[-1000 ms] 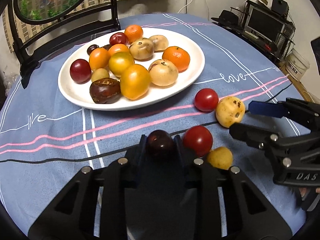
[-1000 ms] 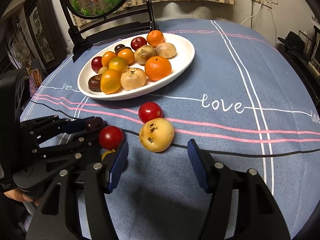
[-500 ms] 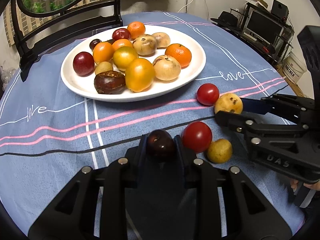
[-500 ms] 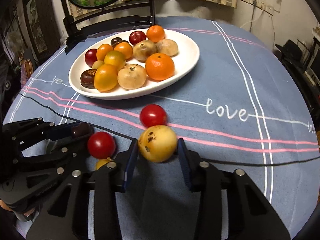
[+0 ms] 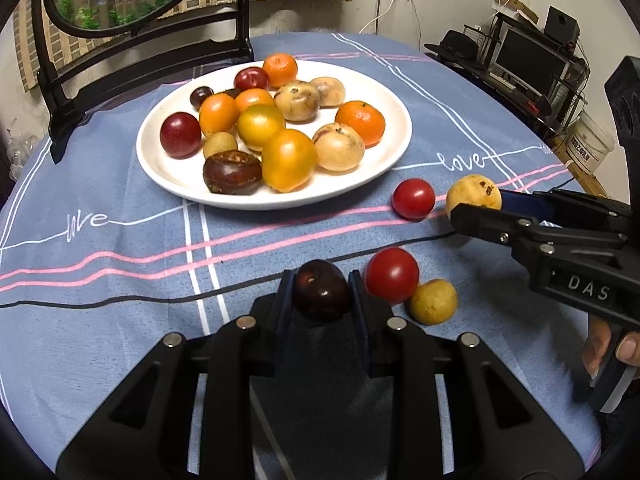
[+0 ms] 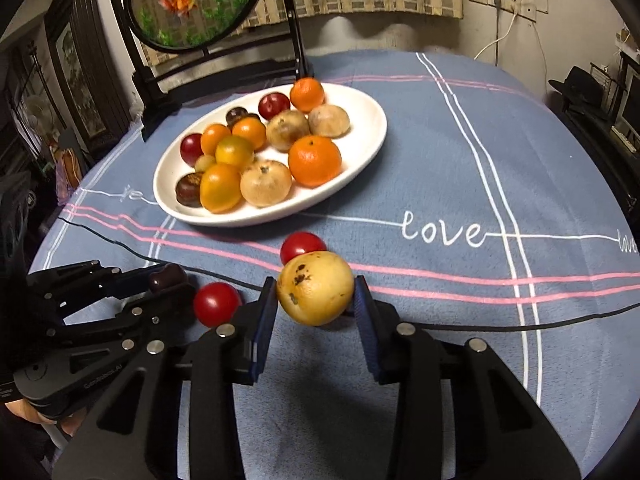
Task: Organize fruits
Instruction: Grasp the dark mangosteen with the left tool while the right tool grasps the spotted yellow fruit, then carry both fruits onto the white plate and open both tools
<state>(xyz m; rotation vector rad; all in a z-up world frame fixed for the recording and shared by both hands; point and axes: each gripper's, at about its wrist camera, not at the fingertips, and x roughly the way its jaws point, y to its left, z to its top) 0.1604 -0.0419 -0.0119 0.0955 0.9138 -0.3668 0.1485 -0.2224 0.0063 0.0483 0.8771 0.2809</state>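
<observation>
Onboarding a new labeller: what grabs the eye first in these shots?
The white oval plate heaped with orange, red and tan fruit at the centre of the blue striped tablecloth. Nearer, each tongs grips a fruit: the left tongs a dark purple plum, the right tongs a spotted yellow round fruit.

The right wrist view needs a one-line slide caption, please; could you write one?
Right gripper shut on a spotted yellow fruit near the white plate of fruit.
</observation>
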